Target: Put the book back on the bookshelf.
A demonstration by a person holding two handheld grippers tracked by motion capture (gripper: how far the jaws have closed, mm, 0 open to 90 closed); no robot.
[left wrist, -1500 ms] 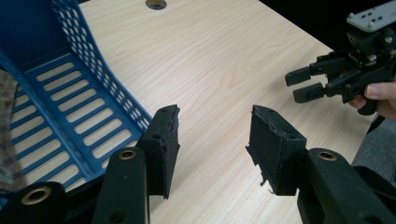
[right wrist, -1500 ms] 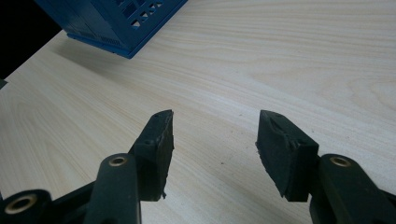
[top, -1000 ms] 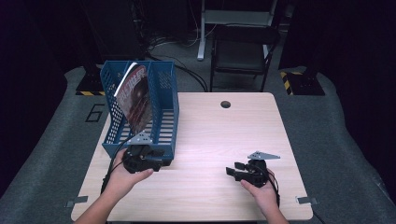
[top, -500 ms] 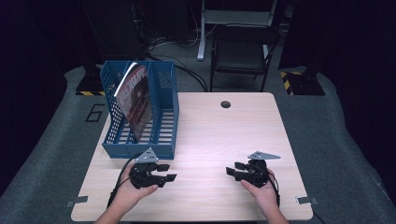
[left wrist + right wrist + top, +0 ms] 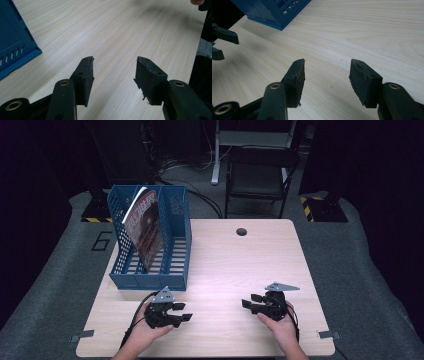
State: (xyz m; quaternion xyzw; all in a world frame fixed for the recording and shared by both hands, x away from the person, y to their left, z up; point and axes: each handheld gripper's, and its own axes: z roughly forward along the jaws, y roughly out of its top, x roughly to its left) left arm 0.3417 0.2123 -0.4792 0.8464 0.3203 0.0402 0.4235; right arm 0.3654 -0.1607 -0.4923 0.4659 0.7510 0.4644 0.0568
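Observation:
A blue slotted file rack [image 5: 150, 245] stands at the table's left, with a dark red magazine [image 5: 145, 227] leaning upright in it. My left gripper [image 5: 185, 311] rests low near the table's front edge, just in front of the rack, open and empty; its jaws stand wide apart over bare wood in the left gripper view [image 5: 113, 67]. My right gripper [image 5: 248, 301] sits at the front right, also open with nothing between its jaws [image 5: 327, 68]. The two grippers point toward each other. The rack's corner [image 5: 15, 50] shows at the left of the left gripper view, and its base [image 5: 274, 12] at the top of the right gripper view.
The light wooden table [image 5: 240, 265] has a round cable hole [image 5: 241, 231] near its far edge. A dark chair [image 5: 260, 175] stands behind the table. Grey carpet surrounds the table.
My left gripper has drawn back from the rack's front toward the near edge of the table and settled lower. The right gripper has stayed in place.

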